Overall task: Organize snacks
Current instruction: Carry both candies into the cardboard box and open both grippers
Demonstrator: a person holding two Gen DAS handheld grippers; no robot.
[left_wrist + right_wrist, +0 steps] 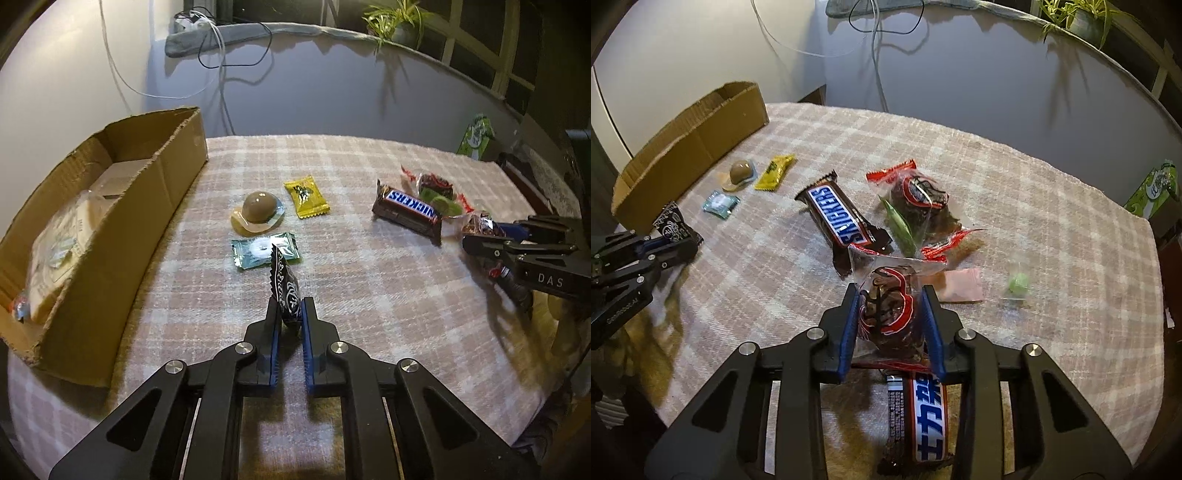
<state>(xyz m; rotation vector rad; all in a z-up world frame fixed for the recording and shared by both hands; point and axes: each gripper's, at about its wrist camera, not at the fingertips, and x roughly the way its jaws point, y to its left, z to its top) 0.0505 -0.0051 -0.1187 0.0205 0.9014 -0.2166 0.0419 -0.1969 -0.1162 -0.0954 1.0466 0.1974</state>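
My left gripper (290, 314) is shut on a small black patterned candy wrapper (283, 286), held upright above the checked tablecloth; it also shows in the right wrist view (673, 225). My right gripper (891, 299) is shut on a clear red-trimmed pack of dark snack (888, 306), held above a second Snickers bar (925, 421). A Snickers bar (410, 212) (838, 218), a yellow candy (306, 199), a teal candy (264, 251) and a brown jelly cup (258, 216) lie on the table. The cardboard box (122, 236) stands at the left.
Another red-trimmed snack pack (919, 203), a green candy (1017, 286) and a pink packet (962, 290) lie on the cloth. The box holds a pale packet (55, 251). A wall with hanging cables (221, 66), a plant (400, 22) and a green carton (476, 134) are behind.
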